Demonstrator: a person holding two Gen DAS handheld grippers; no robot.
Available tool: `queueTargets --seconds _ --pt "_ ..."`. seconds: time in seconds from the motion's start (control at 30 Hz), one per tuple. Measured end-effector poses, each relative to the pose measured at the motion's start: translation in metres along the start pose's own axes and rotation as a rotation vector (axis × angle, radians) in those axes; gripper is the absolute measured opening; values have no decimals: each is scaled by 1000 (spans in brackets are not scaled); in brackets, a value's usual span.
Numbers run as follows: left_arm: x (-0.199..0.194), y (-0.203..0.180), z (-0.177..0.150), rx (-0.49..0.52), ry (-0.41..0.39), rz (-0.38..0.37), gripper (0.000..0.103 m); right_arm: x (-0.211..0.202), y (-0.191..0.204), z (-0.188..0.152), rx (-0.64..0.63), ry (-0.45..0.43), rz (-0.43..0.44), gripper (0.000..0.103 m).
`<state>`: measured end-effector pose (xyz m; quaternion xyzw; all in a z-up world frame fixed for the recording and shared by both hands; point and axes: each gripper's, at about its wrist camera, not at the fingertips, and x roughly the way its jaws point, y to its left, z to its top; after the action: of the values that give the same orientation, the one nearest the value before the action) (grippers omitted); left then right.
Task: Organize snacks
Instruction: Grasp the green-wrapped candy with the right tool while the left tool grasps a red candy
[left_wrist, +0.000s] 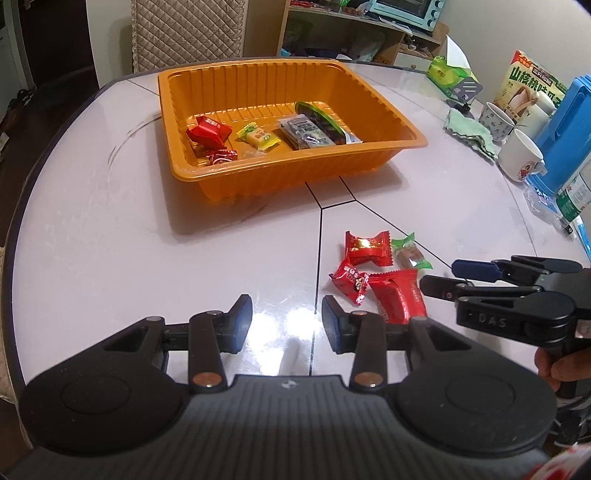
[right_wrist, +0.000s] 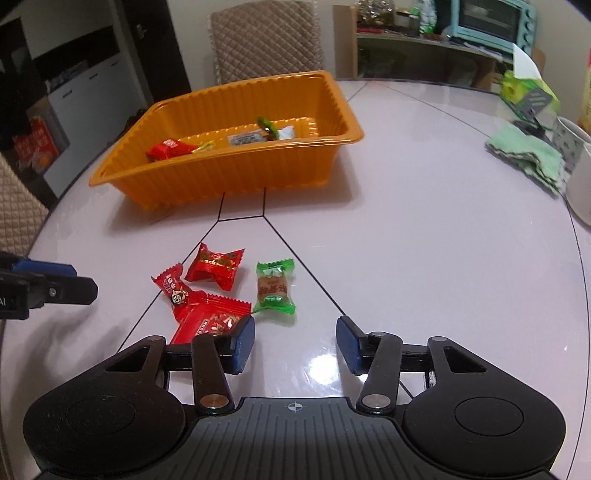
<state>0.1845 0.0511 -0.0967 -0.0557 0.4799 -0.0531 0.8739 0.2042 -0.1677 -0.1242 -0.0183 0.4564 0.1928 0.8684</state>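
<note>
Only the left wrist view shows the mugs (left_wrist: 519, 157) and blue box (left_wrist: 565, 125). The orange tray (left_wrist: 207, 173) holds several wrapped snacks; four more (right_wrist: 218, 291) lie on the table (right_wrist: 424, 258). The left gripper (left_wrist: 287, 323) and right gripper (right_wrist: 295, 341) stand partly open, holding nothing.

Raised letters "DAS" on the side of the right gripper (left_wrist: 441, 277), seen from the left wrist view.

Green-and-cream carton (left_wrist: 532, 88) at the table's far right: large Chinese characters, "山核桃" legible, the rest cut off by a blue box.

Red wrappers and the green candy (right_wrist: 275, 290): print present, too small and blurred to read.

Grey packet in the tray (left_wrist: 303, 131): dark lettering, unreadable.

Mug (left_wrist: 522, 162): a red cartoon figure, no words made out.
</note>
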Motion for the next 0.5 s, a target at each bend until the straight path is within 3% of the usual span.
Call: queueTargets --seconds 0.3,0.5 --pt "5 4 1 -11 5 3 37 19 15 9 -79 -11 -13 46" --pt "8 6 3 -15 8 -1 37 27 19 12 -107 -9 -16 37"
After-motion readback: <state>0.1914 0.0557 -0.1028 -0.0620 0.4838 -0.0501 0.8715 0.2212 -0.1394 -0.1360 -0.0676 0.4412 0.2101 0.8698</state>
